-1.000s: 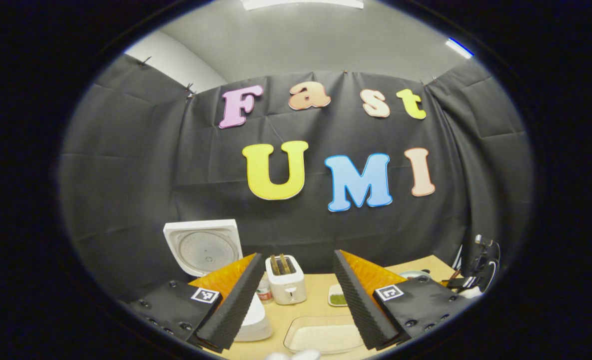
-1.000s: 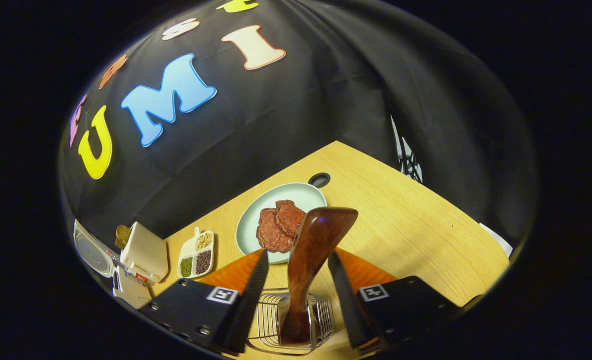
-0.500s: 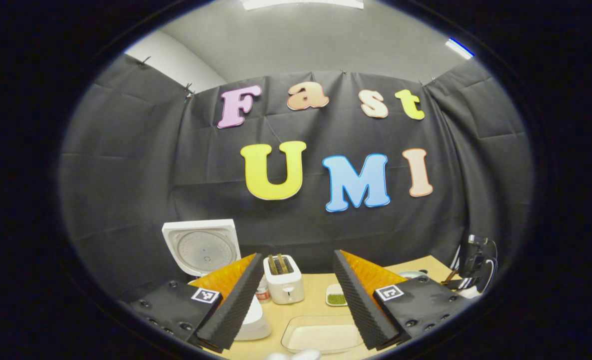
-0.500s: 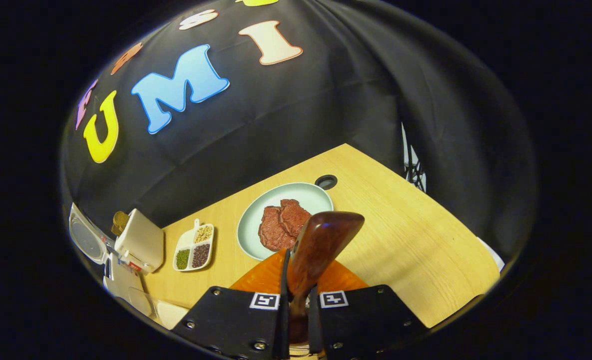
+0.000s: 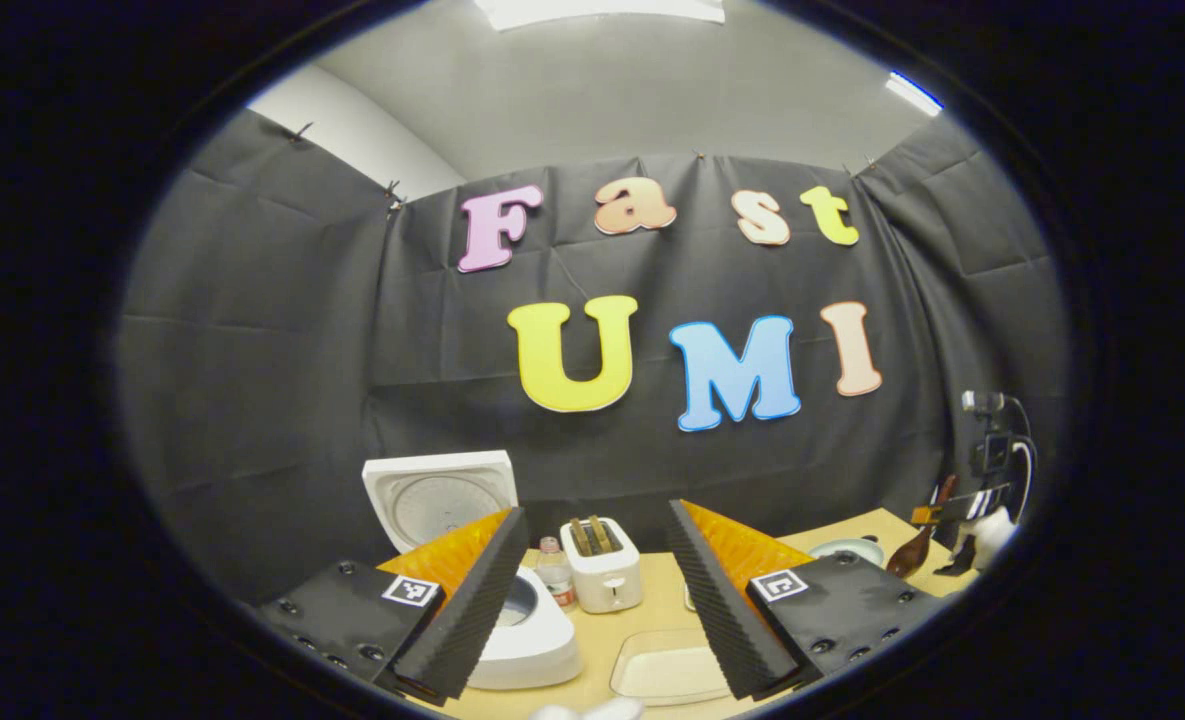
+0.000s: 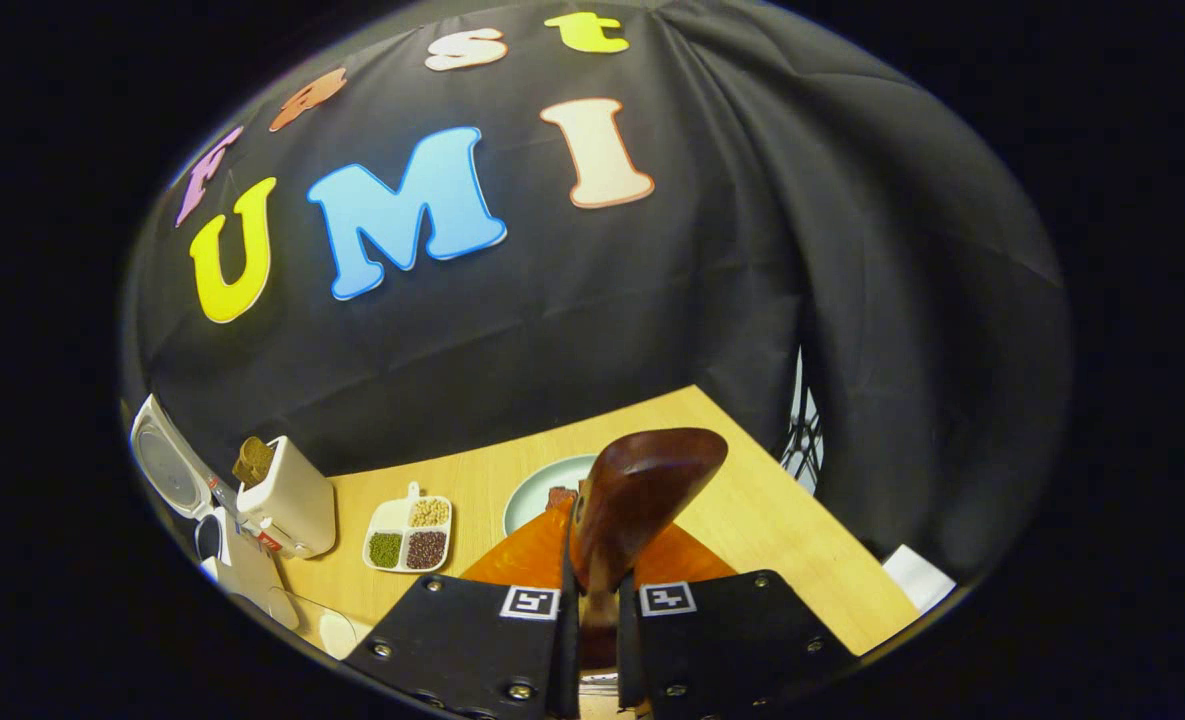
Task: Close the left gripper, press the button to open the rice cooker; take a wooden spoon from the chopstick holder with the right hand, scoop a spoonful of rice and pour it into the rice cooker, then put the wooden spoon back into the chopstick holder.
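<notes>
- bench [image 6: 802,520]: light wood, carries everything, black cloth wall behind.
- rice cooker [image 5: 537,640]: white, lid [image 5: 439,495] standing up open, pot mouth partly visible behind the left finger; contents cannot tell. Sits at the bench's left in the left gripper view; seen at far left edge in the right gripper view [image 6: 167,470].
- toaster [image 5: 604,575]: white, two brown slices sticking up out of the slots, just right of the cooker; a small bottle [image 5: 555,580] stands between them. Also in the right gripper view [image 6: 287,505].
- clear tray [image 5: 667,675]: shallow, holds white rice, in front of the toaster, between the left jaws.
- plate [image 6: 542,495]: pale green, brownish meat pieces on it, mostly hidden behind the spoon and the fingers.
- divided dish [image 6: 410,535]: white, compartments with pale beans, green beans, dark beans; beside the plate.
- left gripper [image 5: 597,600]: jaws spread wide, holding nothing, above the bench.
- right gripper [image 6: 597,625]: jaws clenched on the wooden spoon [image 6: 637,500]; broad end sticks up above the fingers. Seen far right in the left gripper view [image 5: 972,505], spoon hanging below it, above the bench.
- chopstick holder [image 6: 600,682]: a sliver of wire just under the right jaws.
</notes>
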Demonstrator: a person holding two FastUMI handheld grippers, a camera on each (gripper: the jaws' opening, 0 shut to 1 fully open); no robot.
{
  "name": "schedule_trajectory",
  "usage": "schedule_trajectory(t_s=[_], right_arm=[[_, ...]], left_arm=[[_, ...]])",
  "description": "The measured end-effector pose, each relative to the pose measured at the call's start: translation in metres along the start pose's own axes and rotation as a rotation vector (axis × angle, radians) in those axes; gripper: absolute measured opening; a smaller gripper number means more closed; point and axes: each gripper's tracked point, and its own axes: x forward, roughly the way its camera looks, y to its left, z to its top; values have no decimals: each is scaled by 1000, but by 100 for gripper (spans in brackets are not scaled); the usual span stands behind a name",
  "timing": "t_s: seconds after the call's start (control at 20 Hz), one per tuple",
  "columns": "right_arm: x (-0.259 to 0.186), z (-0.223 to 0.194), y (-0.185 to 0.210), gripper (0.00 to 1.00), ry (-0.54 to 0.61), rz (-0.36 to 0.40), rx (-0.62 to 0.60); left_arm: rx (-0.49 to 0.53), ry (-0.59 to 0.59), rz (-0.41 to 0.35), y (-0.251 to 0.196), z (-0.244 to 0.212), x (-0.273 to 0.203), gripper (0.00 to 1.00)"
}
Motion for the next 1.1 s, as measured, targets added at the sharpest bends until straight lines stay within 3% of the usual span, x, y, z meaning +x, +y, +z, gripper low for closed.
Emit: schedule_trajectory(t_s=[0.25,0.45,0.8,1.1], right_arm=[[-40,47,74,15,-80,83,-56],[-70,42,144,15,-101,178,-138],[-89,-33,247,15,-49,303,-315],[-86,-102,295,15,13,329,-470]], left_arm=[[-28,9,15,34,-13,-9,95],[-54,22,25,56,-21,-12,98],[-17,20,33,82,-25,-22,97],[-15,16,24,83,-26,-27,95]])
